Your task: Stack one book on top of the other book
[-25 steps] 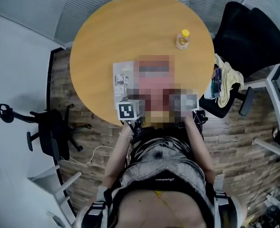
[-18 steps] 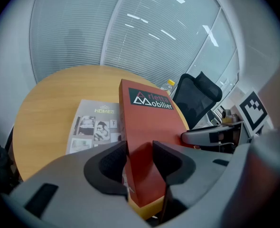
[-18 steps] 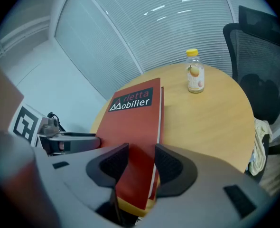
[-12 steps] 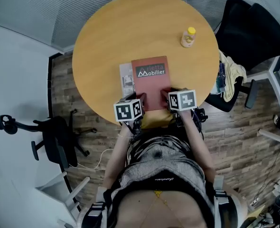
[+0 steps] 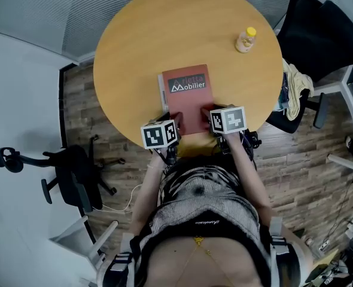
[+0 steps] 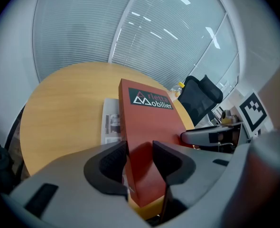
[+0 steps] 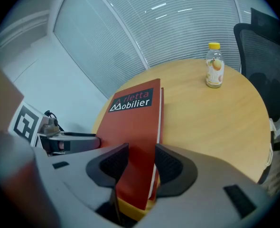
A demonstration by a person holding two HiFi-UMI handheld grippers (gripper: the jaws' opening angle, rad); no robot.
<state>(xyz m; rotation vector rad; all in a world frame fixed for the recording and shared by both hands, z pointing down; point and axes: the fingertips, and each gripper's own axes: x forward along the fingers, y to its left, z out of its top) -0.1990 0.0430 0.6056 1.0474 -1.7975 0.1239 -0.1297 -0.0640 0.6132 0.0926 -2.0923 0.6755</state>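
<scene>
A red book [image 5: 188, 97] lies over a grey-and-white book [image 5: 161, 94] on the round wooden table [image 5: 140, 34]; only a thin strip of the lower book shows at its left. My left gripper [image 5: 175, 128] is shut on the red book's near left corner, and my right gripper [image 5: 210, 116] is shut on its near right corner. In the left gripper view the jaws [image 6: 140, 160] pinch the red book [image 6: 149, 120], with the grey book [image 6: 111, 122] beside it. The right gripper view shows the jaws [image 7: 141, 163] clamped on the red cover [image 7: 135, 118]. The book's near end looks slightly raised.
A small bottle with a yellow cap [image 5: 246, 39] stands at the table's far right, also seen as the bottle [image 7: 215, 71]. A black office chair [image 5: 320, 34] with a cloth [image 5: 293, 91] is at the right. Another chair [image 5: 69, 172] stands on the floor at left.
Both grippers carried the red book leftward over the grey-and-white book, which showed widely before and is now almost covered.
</scene>
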